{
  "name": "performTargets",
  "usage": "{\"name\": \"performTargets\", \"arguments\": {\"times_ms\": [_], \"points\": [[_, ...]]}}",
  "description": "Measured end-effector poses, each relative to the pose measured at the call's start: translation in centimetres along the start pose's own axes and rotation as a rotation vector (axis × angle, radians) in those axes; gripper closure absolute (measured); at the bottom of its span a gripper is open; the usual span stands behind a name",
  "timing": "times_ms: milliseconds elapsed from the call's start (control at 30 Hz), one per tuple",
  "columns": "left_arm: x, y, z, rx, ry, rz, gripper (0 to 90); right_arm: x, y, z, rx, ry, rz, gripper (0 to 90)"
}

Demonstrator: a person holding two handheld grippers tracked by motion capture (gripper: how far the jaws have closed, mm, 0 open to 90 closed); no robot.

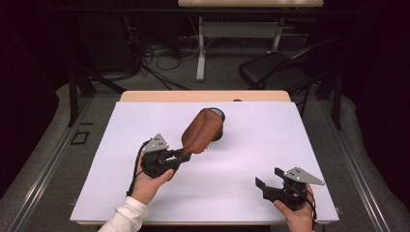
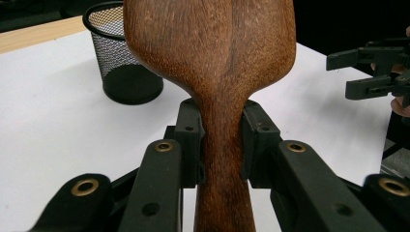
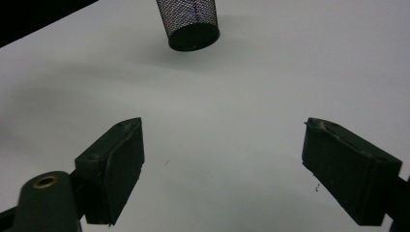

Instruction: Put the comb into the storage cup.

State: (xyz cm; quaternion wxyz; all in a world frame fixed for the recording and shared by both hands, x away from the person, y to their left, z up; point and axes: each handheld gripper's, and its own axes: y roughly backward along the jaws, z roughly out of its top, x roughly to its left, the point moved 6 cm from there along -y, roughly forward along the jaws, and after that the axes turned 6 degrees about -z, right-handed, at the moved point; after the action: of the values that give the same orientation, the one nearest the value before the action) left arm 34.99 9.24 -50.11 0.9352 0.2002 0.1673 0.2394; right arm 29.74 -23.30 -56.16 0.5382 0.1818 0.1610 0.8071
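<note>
While the brown wooden paddle hairbrush is clamped by its handle in the left gripper and held raised before the black mesh cup, the right gripper is kept wide open over the white table.

Brown grained wooden brush, black wire-mesh cup, matt white tabletop.

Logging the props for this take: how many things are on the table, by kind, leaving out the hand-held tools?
Wooden hairbrush: 1, held off the table in the left tool
Black mesh cup: 1
Total: 2
</note>
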Motion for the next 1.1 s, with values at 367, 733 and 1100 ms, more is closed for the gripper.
{"name": "performTargets", "arguments": {"times_ms": [367, 733, 1100], "points": [[-0.3, -0.3, -0.4, 0.000, -0.008, -0.011, 72.6, 0.4, -0.1, 0.1, -0.007, -0.002, 0.032, 15.1], [-0.6, -0.3, -0.6, -0.009, -0.010, -0.009, 72.6, 1.3, -0.3, 0.3, 0.007, 0.025, 0.069, 15.1], [-0.7, -0.4, -0.7, -0.015, -0.008, -0.012, 72.6, 2.7, -0.4, 1.5, -0.020, 0.010, 0.105, 14.9]]}}
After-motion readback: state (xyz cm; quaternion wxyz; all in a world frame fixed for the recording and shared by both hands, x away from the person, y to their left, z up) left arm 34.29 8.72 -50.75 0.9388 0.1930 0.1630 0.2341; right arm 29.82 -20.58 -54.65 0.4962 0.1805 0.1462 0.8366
